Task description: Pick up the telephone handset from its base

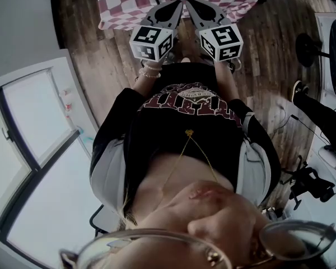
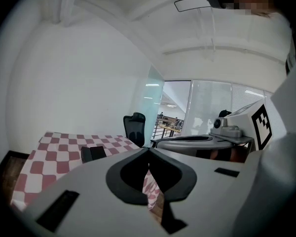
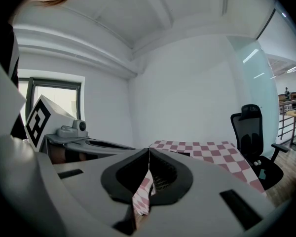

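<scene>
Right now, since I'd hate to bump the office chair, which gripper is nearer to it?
Right. The chair stands off to the right gripper's right; the left gripper is beyond that one, farther from the chair.

Red-white checked tablecloth [image 1: 129, 1] is covering a table and hanging down toward wood floor [image 1: 84, 32]. Black office chair [image 3: 252, 132] is standing near the table. Window [image 1: 36, 122] is showing at head view's left.
</scene>
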A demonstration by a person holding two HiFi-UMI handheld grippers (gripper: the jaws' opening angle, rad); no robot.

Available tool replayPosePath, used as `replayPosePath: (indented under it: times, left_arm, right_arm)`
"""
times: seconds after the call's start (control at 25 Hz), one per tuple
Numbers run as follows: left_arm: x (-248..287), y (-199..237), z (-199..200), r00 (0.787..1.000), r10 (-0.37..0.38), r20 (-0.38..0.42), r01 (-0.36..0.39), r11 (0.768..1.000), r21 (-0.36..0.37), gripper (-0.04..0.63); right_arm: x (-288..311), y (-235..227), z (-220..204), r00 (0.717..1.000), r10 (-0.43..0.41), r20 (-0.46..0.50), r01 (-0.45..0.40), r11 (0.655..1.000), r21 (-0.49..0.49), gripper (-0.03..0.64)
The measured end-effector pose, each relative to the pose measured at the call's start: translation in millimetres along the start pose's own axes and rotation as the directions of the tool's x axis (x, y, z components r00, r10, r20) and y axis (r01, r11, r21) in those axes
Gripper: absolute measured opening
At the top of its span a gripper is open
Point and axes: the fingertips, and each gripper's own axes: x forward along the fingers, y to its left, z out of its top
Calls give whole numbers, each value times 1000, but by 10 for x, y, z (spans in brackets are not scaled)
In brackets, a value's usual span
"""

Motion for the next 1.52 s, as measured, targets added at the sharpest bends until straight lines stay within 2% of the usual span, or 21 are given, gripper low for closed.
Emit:
replayPosePath:
  times: [0.88, 1.52]
  left_arm:
    - [557, 819, 207, 996, -84, -12, 84, 996, -25, 11]
    - [843, 1095, 251, 986, -160, -46, 158, 987, -28, 11]
  right_arm:
    - [839, -466, 82, 996, -86, -31, 86, 996, 13, 18]
    - [1112, -689, 75, 985, -166, -51, 167, 986, 28, 18]
